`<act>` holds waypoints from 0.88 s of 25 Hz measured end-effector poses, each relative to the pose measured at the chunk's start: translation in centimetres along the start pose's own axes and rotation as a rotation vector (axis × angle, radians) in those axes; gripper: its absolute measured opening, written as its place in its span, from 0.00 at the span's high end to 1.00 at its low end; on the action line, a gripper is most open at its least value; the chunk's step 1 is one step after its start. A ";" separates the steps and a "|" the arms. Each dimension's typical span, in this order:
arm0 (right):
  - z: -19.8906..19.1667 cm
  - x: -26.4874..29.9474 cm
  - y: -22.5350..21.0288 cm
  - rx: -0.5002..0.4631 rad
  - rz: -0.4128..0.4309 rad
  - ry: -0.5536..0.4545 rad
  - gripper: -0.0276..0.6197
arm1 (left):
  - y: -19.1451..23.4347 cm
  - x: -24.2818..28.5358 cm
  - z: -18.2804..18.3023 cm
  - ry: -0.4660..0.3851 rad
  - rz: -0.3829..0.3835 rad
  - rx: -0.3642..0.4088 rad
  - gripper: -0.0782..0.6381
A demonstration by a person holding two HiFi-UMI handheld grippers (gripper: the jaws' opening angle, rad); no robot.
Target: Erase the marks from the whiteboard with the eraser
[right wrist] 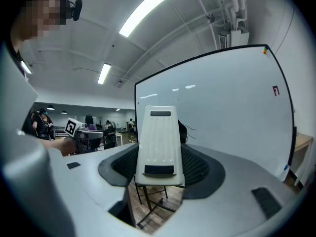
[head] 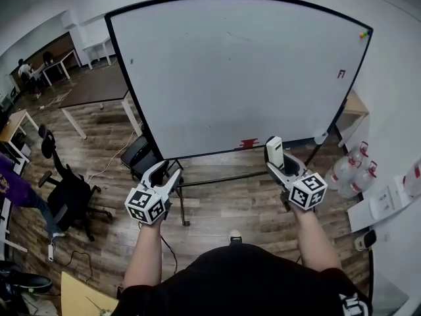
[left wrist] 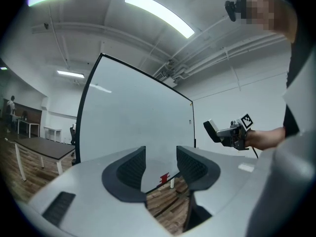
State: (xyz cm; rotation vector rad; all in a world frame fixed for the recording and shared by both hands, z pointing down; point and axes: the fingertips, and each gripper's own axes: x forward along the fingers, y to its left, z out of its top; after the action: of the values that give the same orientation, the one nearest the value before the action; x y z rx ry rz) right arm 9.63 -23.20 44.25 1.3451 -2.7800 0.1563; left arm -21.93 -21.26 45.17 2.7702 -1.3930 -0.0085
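The white plastic whiteboard eraser with a dark pad (head: 274, 151) (right wrist: 158, 144) stands upright between the jaws of the right gripper (head: 277, 164) (right wrist: 159, 158), which is clamped on its lower half. The ribbed white back of the eraser faces the right gripper view's camera. It is held in the air in front of the bottom edge of the large white whiteboard with a black frame (head: 237, 71) (right wrist: 222, 107), apart from the board and not touching it.

A small red mark (head: 341, 74) (right wrist: 275, 90) sits close to the board's right edge, below the top right corner. A red patch (head: 248, 143) (left wrist: 164, 178) lies at the bottom edge near the middle; whether it is ink or a thing on the ledge cannot be told. The rest of the board's face looks nearly blank.

The left gripper (head: 168, 171) (left wrist: 161, 164) is held level with the right one, well apart from it, in front of the board's bottom left corner. Its jaws are spread with nothing between them.

The board stands on a black frame over a wooden plank floor (head: 217, 206). A black office chair (head: 69, 189) stands to the left, and clear water bottles with red caps (head: 348, 166) stand by the wall at the right.
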 end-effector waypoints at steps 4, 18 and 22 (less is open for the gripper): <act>0.4 2.1 -2.5 -0.007 0.011 0.007 0.57 | 0.9 2.9 -0.3 0.010 0.007 -0.004 0.61; 1.4 6.1 -7.9 0.008 0.034 0.001 0.57 | 2.7 8.3 0.0 0.030 0.030 0.000 0.61; 1.4 6.8 -9.0 0.014 0.026 0.002 0.57 | 3.0 9.2 0.0 0.030 0.034 0.003 0.61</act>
State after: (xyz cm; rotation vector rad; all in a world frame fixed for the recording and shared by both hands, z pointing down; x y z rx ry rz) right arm 12.52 -34.20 44.04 1.3114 -2.8008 0.1789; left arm -18.91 -30.42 45.37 2.7370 -1.4342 0.0355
